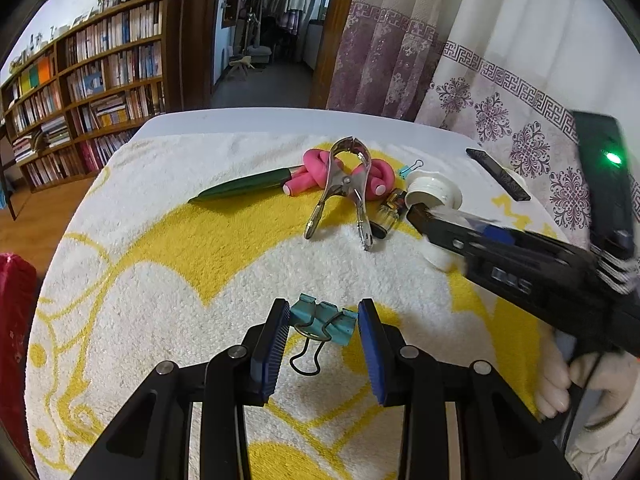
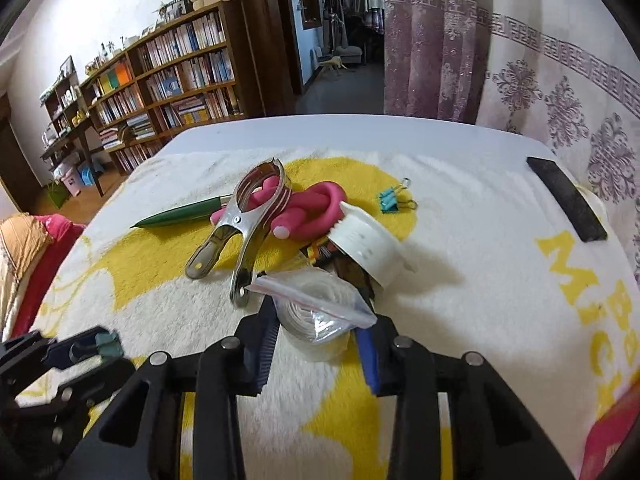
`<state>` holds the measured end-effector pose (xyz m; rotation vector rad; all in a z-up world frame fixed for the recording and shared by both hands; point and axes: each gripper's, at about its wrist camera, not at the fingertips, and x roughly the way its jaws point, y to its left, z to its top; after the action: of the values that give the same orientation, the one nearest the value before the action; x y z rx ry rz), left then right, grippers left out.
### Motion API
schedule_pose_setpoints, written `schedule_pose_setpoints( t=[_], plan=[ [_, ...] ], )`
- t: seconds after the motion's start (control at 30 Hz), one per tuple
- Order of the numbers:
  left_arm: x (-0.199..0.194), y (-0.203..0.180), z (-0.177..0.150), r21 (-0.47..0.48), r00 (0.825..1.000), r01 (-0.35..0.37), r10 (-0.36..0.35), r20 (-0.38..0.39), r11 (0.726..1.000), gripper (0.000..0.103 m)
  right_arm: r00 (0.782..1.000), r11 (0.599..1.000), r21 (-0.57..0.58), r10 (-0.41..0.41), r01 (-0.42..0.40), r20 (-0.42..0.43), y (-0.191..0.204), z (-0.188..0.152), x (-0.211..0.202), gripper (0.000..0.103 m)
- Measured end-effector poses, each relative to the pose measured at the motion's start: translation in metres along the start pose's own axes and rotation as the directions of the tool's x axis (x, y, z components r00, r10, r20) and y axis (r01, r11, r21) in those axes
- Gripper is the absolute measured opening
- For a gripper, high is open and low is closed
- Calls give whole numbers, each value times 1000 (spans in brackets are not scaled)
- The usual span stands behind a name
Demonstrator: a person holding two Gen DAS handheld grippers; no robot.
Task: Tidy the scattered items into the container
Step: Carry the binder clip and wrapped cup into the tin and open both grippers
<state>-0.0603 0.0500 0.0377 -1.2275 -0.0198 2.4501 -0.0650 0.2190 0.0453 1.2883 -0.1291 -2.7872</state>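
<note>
Items lie scattered on a white and yellow towel (image 1: 168,248). My left gripper (image 1: 323,326) is open, its blue pads either side of a teal binder clip (image 1: 322,320) lying on the towel. My right gripper (image 2: 318,330) is shut on a clear zip bag with a white roll inside (image 2: 320,316), held just above the towel. Beyond lie a metal spring clamp (image 2: 240,224), a pink foam curler (image 2: 316,208), a green pen (image 2: 180,212), a white spool (image 2: 368,244), a small glass vial (image 1: 387,214) and a second teal binder clip (image 2: 390,200).
A black flat bar (image 2: 568,200) lies at the towel's far right edge. A red object (image 1: 14,320) stands at the left. Bookshelves (image 1: 88,92) and patterned curtains (image 1: 500,80) stand behind the table. No container is clearly in view.
</note>
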Motion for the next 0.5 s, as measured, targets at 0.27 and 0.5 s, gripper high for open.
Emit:
schedule_pose_setpoints(
  t=[0.27,0.5],
  plan=[
    [-7,-12,-1,27,1000,14,-15,11,1000,37,998,995,81,56,-59,35,-11,-23,-47,39],
    [-13,-20,-4,45,999,28,-29,23,999,37,998,988,141,62,-66,33,-20,-54,-67,39]
  ],
)
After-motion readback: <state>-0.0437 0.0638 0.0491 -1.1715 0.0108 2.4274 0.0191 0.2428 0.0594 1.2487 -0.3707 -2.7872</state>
